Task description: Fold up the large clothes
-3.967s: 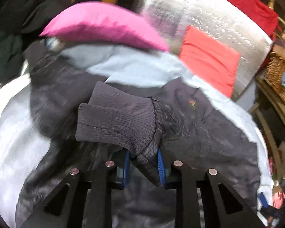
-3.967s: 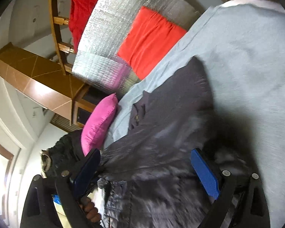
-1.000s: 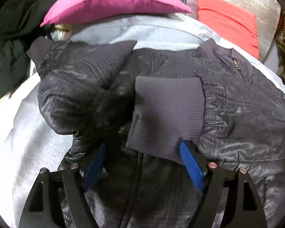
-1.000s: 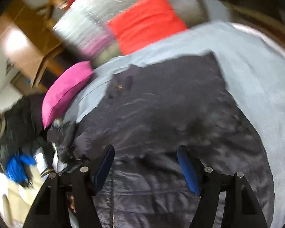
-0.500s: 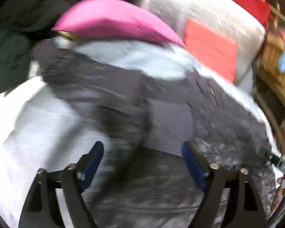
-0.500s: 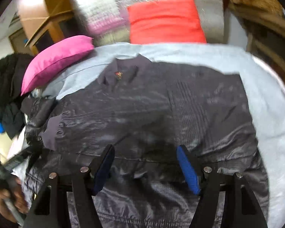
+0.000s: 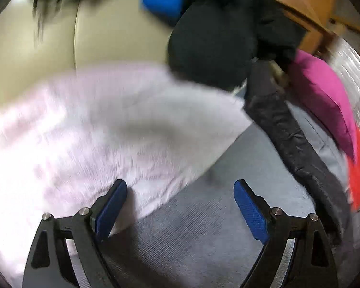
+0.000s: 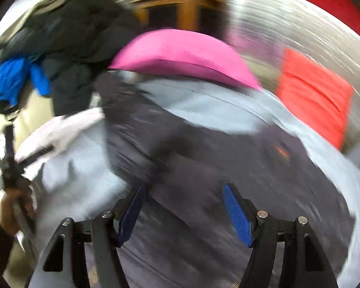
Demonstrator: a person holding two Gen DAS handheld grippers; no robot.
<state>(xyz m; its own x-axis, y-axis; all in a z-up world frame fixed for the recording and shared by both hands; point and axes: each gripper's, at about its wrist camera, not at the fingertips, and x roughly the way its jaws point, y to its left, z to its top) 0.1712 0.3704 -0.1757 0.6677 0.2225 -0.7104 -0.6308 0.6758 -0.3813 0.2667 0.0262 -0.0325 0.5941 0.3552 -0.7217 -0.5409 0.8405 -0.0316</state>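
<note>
A dark quilted jacket lies spread on the pale blue bedsheet, blurred by motion in the right wrist view. My right gripper is open and empty just above the jacket's lower part. My left gripper is open and empty over bare sheet at the bed's left side. Only the jacket's left edge shows in the left wrist view, to the right of the gripper. The left gripper also shows in the right wrist view, held in a hand at the far left.
A white blanket covers the bed's left part. A pink pillow, a red cushion and a silver padded headboard stand at the bed's head. Dark clothes with a blue garment are piled on the left.
My left gripper has swung left off the jacket and now faces the white blanket and bed edge. My right gripper has turned left over the jacket. Both stay open.
</note>
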